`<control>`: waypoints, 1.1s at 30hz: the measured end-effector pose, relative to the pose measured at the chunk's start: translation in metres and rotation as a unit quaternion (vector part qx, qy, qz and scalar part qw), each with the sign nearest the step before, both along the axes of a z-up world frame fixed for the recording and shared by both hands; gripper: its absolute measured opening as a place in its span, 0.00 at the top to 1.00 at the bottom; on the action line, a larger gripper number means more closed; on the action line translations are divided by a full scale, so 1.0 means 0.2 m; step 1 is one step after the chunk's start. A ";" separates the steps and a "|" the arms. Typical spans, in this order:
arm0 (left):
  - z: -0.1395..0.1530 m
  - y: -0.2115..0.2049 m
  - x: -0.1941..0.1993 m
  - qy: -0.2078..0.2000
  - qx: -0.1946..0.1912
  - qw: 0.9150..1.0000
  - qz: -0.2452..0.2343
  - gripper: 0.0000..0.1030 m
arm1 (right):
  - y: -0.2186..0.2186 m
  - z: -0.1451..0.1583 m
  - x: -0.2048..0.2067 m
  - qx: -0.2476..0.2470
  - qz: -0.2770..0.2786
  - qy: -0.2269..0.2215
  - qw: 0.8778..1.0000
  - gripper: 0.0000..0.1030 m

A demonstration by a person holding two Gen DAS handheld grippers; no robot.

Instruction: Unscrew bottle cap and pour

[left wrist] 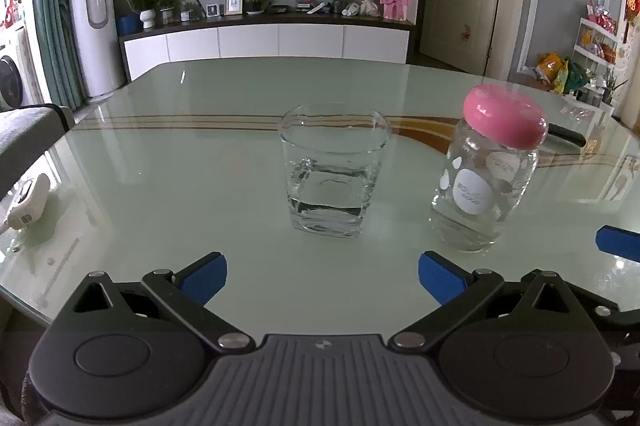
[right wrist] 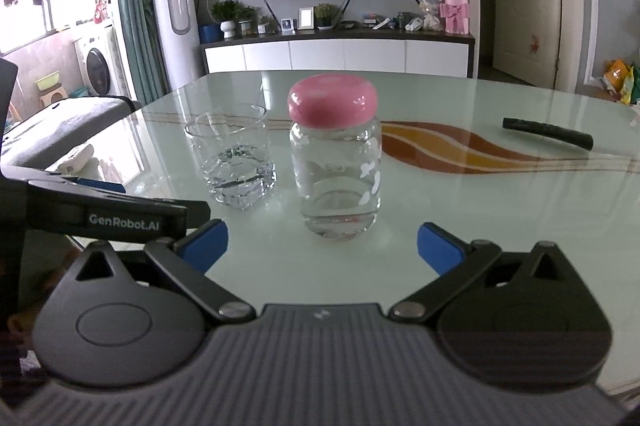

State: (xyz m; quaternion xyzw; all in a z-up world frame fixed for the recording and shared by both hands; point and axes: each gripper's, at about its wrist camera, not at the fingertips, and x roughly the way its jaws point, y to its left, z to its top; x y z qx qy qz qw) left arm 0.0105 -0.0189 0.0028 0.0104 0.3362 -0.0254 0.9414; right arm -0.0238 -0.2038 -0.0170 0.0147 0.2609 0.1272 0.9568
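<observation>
I see the bottle point(right wrist: 336, 178) upright on the glass table point(right wrist: 460, 226), pink cap point(right wrist: 333, 105) on, a glass point(right wrist: 234, 162) just left of it. My right gripper point(right wrist: 322, 246) and left gripper point(left wrist: 322, 276) hover, jaws apart, empty.

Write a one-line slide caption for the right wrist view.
Open right tool faces a pink-capped bottle beside a glass on the table.
</observation>
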 end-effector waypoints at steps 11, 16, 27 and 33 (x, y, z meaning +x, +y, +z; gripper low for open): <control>0.01 0.01 0.01 -0.007 0.012 1.000 0.003 0.00 | -0.04 0.01 0.00 0.003 0.003 0.001 1.000 0.00; 0.01 0.02 0.01 -0.009 0.011 1.000 0.006 0.00 | -0.05 0.00 0.00 0.003 0.003 0.002 1.000 0.00; 0.03 0.03 -0.02 -0.026 0.020 0.999 0.008 0.00 | -0.06 -0.01 0.00 0.005 0.007 0.014 1.000 0.00; 0.03 0.03 -0.02 -0.030 0.020 0.999 0.002 0.00 | -0.09 -0.02 0.03 0.012 0.003 0.024 1.000 0.00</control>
